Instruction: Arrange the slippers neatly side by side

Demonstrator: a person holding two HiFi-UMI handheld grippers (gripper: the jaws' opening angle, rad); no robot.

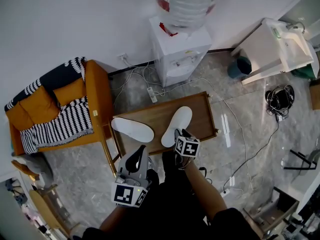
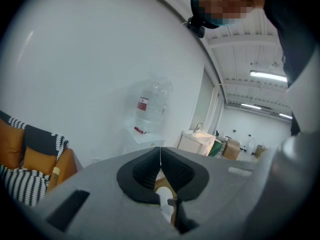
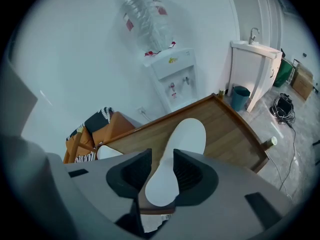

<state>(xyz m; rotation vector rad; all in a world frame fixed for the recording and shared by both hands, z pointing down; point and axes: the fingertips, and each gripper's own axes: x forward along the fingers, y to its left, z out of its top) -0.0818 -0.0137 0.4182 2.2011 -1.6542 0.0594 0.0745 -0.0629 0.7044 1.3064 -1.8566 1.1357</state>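
Observation:
Two white slippers lie on a low wooden table [image 1: 200,109]. The left slipper [image 1: 132,129] lies crosswise, pointing left. The right slipper [image 1: 177,126] lies slanted, its toe toward the far right. My right gripper [image 1: 179,133] is at that slipper's heel; in the right gripper view the jaws [image 3: 162,171] stand apart on either side of the heel of the slipper [image 3: 185,139], and the pads do not press on it. The other slipper [image 3: 107,152] shows at the left there. My left gripper [image 1: 141,150] hangs at the table's near edge, shut [image 2: 160,169] with nothing in it.
A water dispenser [image 1: 180,54] stands against the wall behind the table, with a power strip and cables [image 1: 151,94] on the floor. An orange chair with a striped blanket [image 1: 60,109] is at the left. A white sink cabinet [image 1: 275,49] and bin [image 1: 241,66] are at the right.

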